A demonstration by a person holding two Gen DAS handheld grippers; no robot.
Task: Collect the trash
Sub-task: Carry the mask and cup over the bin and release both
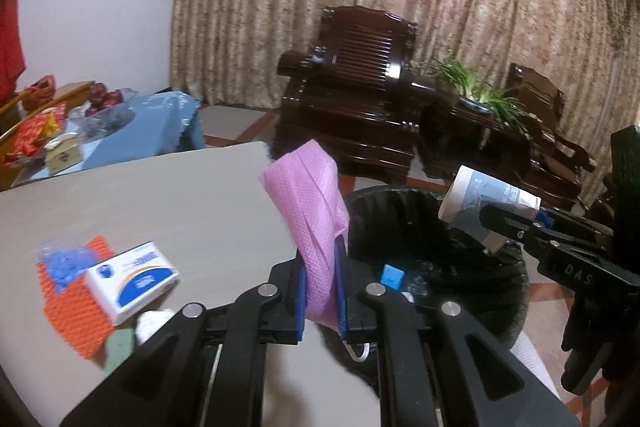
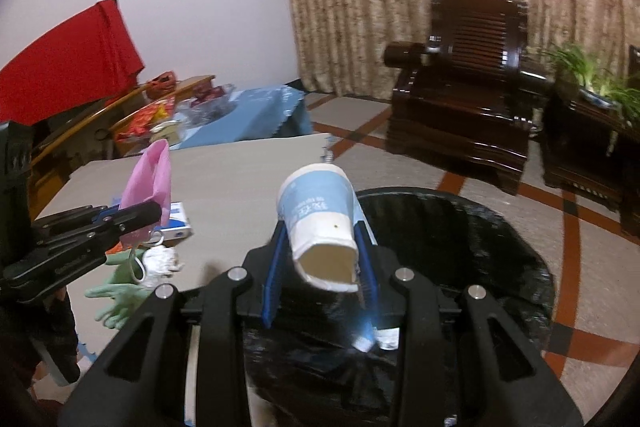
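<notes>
R gripper [image 2: 325, 269] pinches a paper cup [image 2: 320, 217] betw blue pads, cup squashed, long axis tilted, base pointing away. Cup sits right over the bin [image 2: 500, 239], black liner, wide round mouth below and fwd; prob just a release needed. L gripper [image 1: 322, 297] clamps a pink face mask [image 1: 312, 211], thin woven fabric, standing up limp, ear loop dangling; it's at the bin's near-left rim, over table edge [image 1: 160, 203], so R is nearer the drop. Left on table: white/blue box [image 1: 132, 281], orange mesh [image 1: 76, 311], green glove [image 2: 116, 301], crumpled tissue [image 2: 162, 259].
</notes>
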